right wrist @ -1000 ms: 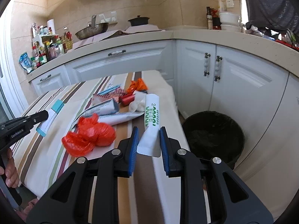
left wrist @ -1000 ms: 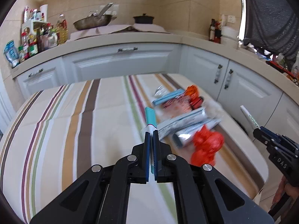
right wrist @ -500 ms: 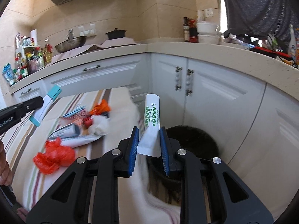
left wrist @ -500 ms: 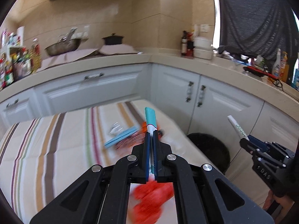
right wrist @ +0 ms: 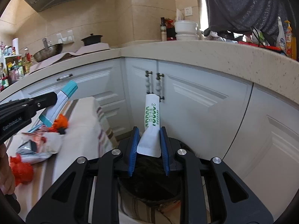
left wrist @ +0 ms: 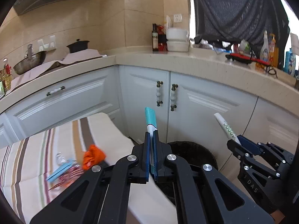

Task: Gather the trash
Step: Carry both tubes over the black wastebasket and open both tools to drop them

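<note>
While pinching a teal-capped tube (left wrist: 150, 119) in left tool (left wrist: 151, 149) and white sachet (right wrist: 151, 115) in right tool (right wrist: 149, 145) above black bin (right wrist: 149, 183), risks missing if released off-centre.

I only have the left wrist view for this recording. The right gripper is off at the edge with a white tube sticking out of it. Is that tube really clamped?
Observer: Yes. In the right wrist view the right gripper is shut on the white tube with green print, its flat crimped end between the blue pads.
Operator: Is that gripper over the bin?
Observer: The black trash bin shows directly below its fingers.
Operator: Which trash is hidden from me on the table?
Observer: A red bag and a silver wrapper, near the striped tablecloth's edge.
</note>
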A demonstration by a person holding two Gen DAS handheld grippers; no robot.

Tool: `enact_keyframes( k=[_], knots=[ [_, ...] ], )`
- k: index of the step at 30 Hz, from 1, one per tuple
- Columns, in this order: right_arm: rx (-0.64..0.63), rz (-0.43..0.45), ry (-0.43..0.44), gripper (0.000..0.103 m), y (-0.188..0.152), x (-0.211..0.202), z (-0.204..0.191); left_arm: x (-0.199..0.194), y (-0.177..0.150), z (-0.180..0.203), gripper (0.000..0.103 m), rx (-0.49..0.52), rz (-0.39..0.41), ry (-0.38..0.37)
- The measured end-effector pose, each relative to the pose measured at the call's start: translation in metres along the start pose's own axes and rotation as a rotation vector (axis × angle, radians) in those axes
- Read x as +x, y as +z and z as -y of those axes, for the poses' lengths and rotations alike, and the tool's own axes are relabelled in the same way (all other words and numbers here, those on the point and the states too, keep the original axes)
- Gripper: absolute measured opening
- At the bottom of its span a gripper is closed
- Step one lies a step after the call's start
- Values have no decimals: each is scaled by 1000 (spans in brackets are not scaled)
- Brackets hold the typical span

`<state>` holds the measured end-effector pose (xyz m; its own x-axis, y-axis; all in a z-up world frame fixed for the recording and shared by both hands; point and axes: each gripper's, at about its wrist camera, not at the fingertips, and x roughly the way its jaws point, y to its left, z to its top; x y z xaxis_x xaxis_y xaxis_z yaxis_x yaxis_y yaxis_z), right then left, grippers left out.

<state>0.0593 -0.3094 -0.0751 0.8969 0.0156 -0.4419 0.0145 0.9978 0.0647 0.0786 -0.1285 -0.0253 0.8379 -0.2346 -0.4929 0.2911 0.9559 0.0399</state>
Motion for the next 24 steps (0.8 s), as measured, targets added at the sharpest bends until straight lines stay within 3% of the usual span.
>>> enact_keyframes(
  k=[9, 20, 24],
  knots=[
    [37, -35, -16, 23, -9, 40, 32, 58, 4, 21, 4, 16, -117, 15],
    [64, -95, -14, 23, -24, 91, 52, 100, 8, 45, 4, 45, -179, 20],
    [80, -106, -24, 33, -26, 104, 57, 111, 11, 42, 6, 7, -208, 16]
  ],
)
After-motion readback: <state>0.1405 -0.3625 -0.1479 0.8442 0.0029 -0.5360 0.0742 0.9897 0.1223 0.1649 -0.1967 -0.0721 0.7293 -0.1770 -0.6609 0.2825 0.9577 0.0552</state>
